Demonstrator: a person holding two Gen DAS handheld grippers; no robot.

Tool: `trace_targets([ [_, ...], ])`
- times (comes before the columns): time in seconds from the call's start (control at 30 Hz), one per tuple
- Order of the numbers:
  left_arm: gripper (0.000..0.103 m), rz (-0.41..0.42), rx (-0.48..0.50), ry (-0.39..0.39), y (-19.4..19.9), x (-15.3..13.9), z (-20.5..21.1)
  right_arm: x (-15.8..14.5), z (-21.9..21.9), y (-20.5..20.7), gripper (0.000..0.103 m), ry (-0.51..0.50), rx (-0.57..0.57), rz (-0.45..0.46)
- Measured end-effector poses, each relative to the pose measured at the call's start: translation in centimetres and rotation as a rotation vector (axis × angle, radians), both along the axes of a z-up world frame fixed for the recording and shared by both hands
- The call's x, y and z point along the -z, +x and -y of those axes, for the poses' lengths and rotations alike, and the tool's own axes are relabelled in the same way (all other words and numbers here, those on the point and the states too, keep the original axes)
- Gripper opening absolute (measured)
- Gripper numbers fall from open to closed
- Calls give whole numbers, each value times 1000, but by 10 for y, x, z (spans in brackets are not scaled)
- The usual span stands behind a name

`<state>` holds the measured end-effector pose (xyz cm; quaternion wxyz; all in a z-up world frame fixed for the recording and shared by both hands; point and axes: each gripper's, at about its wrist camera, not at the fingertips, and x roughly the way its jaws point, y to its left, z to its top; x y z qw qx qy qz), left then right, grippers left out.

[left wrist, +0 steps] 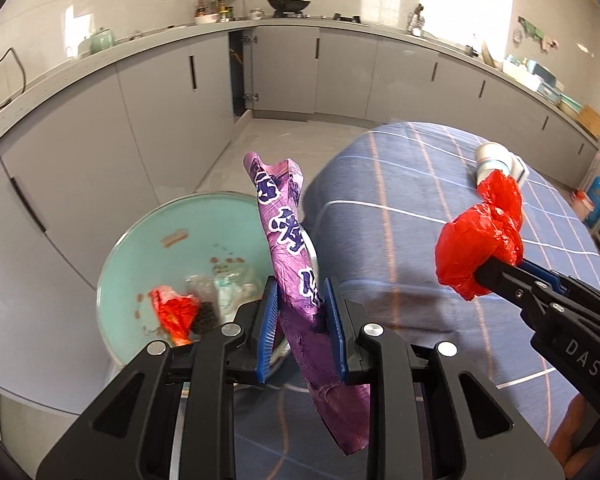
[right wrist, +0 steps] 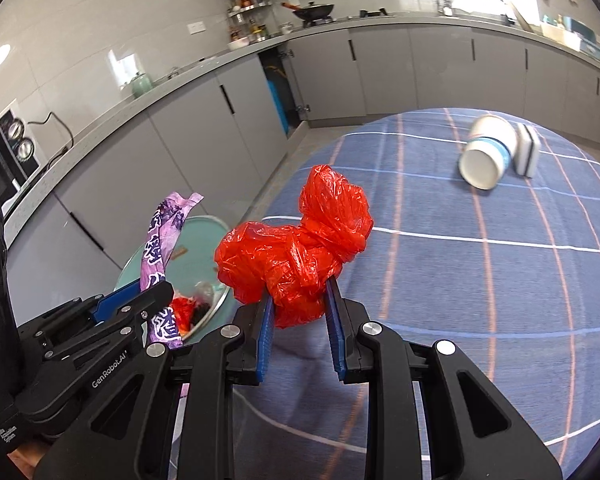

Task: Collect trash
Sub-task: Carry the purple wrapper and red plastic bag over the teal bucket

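A kitchen with grey cabinets (left wrist: 148, 92) wraps round the scene under one long grey counter (left wrist: 100, 54); one cabinet door stands open, and a black wok (left wrist: 289, 3) sits on the hob at the back.

The table, covered by a blue checked cloth (right wrist: 500, 280), fills the right of both views. Just off its left edge and below it stands one round pale-green bin (left wrist: 148, 240), with a red scrap and other crumpled bits lying in its bottom.

Two pieces of trash are held. The purple wrapper (left wrist: 296, 264), long and crumpled, stands nearly upright, its long axis running from below the left gripper (left wrist: 300, 312) to its open torn end pointing up, over the rim of the bin on the table's side. The left gripper's blue pads are closed in on its middle.

The red plastic bag (right wrist: 296, 256), balled and knotted, sits above the table's edge just right of the bin; the right gripper (right wrist: 300, 312) pinches its lower end.

Two white paper cups (right wrist: 486, 152) lie nested on their sides far across the cloth, one small white-and-dark block (right wrist: 527, 156) touching them.
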<state>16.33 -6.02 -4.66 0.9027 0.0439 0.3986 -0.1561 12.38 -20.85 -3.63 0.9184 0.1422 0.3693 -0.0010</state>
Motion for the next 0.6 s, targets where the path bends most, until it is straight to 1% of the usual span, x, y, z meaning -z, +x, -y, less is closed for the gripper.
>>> trace_targets([
  [0.3,24,3,-79,-12,5,-1,-34,-2,-36,11,25,-9,-73,0],
  [0.6,24,0,-136,-19,10,3,-62,0,-67,23,25,-10,-137,-12],
])
